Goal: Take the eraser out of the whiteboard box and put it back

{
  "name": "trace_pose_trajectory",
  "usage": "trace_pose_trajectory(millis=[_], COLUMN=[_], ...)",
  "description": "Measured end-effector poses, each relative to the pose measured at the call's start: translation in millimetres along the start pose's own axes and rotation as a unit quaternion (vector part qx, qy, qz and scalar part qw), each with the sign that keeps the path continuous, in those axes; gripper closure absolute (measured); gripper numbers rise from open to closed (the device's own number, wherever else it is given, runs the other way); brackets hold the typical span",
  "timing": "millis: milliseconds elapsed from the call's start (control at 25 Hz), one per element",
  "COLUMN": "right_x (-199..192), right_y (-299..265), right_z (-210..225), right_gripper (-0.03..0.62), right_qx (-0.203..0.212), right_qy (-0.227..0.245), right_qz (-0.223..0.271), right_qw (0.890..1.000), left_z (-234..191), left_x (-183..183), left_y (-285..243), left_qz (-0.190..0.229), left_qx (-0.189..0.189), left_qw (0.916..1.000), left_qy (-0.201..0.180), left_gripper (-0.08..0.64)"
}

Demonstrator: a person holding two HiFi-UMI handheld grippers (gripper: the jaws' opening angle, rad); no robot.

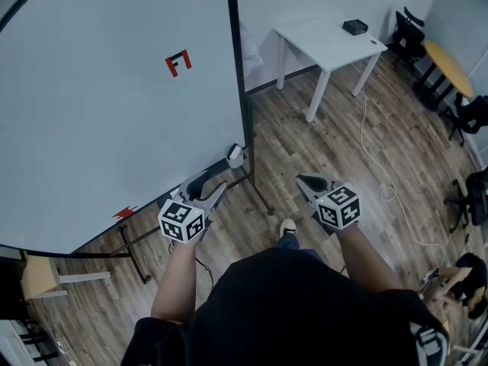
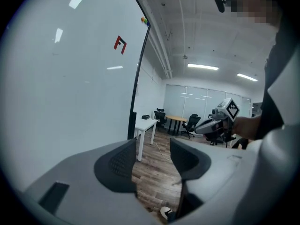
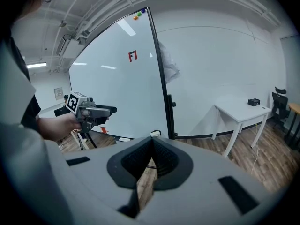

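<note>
Obs.: person stands facing the whiteboard [image 1: 99,113], a gripper in each hand, both held in the air off its lower right corner.

- Left tongs [image 2: 152,158]: released, pads apart, only floor seen between them. They sit just below the whiteboard's lower edge, pointing towards the corner.
- Right tongs [image 3: 151,156]: clenched tip to tip on nothing, further out to the right of the whiteboard's frame.
- Small pale holder [image 1: 235,155] at the whiteboard's lower right corner, against the dark frame: probably the whiteboard box. It is too small to show whether the eraser lies in it, so the eraser's place is presumed, not confirmed.
- Small red item [image 1: 124,213] on the whiteboard's lower edge, well left of the holder; kind unclear.

Status (judgement): reach not yet begun, nothing grasped.

Risks:
1. The holder is tight against the frame, so a wide approach may strike the frame or nudge the free-standing whiteboard.
2. The right tongs must release before any grasp, or they will only push the eraser.
3. A shallow pinch may drop the eraser to the floor.
4. The stand foot [image 1: 259,193] lies near the person's shoe [image 1: 287,227], so stepping in could catch it.
</note>
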State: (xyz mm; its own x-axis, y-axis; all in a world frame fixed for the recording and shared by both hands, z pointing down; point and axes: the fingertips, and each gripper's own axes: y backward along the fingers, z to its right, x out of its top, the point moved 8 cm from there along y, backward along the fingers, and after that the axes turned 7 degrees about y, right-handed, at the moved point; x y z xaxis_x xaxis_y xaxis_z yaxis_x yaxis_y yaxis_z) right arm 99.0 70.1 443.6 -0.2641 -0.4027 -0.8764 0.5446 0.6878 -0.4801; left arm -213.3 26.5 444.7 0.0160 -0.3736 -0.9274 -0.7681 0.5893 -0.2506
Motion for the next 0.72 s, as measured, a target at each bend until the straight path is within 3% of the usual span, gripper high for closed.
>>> trace_pose_trajectory(millis=[720], right_x=[1.8], right_y=[-46.5], right_z=[68.7], right_gripper=[0.600], right_qx=[0.034], right_qy=[0.001], right_qz=[-0.026], right_qw=[0.999], left_z=[-33.6], left_x=[-4.3], left_y=[-74.8], left_qz=[-0.038], left_qx=[0.023], left_qw=[0.9989], left_qy=[0.016], left_gripper=[0.324])
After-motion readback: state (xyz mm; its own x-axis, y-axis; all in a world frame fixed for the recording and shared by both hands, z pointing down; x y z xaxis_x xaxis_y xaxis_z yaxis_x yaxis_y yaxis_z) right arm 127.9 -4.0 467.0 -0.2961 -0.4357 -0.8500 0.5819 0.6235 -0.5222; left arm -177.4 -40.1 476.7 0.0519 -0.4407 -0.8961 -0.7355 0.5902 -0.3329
